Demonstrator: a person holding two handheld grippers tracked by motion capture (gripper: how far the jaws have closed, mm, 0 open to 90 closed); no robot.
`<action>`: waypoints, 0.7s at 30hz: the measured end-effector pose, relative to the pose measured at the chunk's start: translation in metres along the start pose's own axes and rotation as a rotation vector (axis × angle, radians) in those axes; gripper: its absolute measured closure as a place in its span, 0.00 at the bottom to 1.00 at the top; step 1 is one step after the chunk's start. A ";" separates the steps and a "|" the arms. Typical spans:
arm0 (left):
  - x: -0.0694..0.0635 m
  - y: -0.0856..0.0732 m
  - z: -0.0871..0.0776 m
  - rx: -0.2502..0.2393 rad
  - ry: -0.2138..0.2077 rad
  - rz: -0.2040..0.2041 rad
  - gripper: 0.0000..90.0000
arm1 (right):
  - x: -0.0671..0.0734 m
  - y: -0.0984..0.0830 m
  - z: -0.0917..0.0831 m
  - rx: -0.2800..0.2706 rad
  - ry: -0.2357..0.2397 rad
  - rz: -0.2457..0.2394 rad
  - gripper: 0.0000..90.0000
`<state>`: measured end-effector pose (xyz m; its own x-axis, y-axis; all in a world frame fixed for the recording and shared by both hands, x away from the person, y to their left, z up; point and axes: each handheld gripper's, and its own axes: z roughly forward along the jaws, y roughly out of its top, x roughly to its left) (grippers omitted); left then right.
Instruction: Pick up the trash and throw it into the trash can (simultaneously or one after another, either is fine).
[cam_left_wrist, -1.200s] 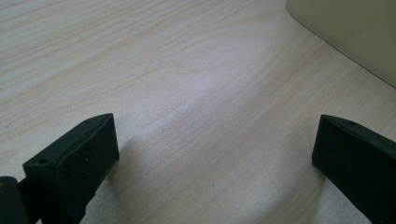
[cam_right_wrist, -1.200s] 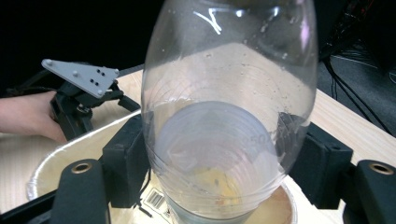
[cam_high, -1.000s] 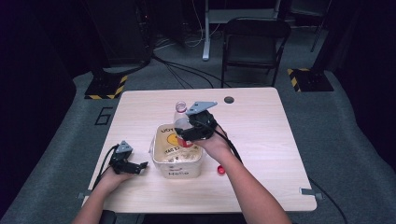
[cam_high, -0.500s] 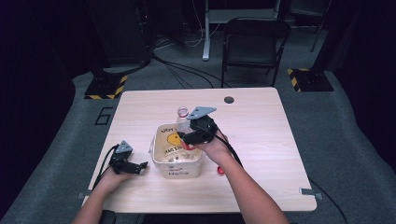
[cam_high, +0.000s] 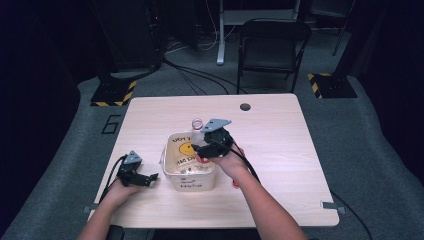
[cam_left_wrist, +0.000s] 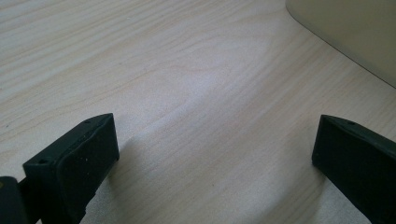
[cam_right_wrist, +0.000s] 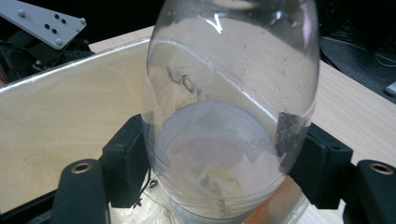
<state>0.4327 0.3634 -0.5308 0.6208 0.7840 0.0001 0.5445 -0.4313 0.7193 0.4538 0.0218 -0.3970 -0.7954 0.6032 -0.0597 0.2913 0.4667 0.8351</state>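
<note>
My right gripper is shut on a clear plastic bottle, with its pads pressed on the bottle's sides. The bottle hangs tilted over the right rim of a cream tub that has a yellow smiley face inside. In the high view the bottle's mouth has a pink ring and points away from me. My left gripper rests open on the wooden table just left of the tub, with nothing between its jaws.
A small red thing lies on the table by my right wrist. A round hole is near the table's far edge. A black chair and cables stand beyond the table. The other gripper's grey plate shows past the tub.
My right hand has come down a little with the bottle, closer to the tub. The left gripper has stayed where it was.
</note>
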 end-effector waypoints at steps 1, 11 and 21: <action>0.000 0.000 0.000 0.000 0.000 0.000 0.00 | 0.000 -0.001 0.001 0.000 0.000 -0.004 0.31; 0.000 0.000 0.000 -0.001 0.000 0.000 0.00 | 0.002 -0.005 0.004 0.014 -0.012 -0.014 0.31; 0.000 0.000 0.000 0.000 0.000 0.000 0.00 | 0.001 -0.006 -0.001 0.013 -0.025 0.004 0.28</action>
<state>0.4327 0.3633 -0.5308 0.6206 0.7841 0.0003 0.5446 -0.4313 0.7193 0.4509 0.0191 -0.4012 -0.7809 0.6207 -0.0701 0.3011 0.4723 0.8284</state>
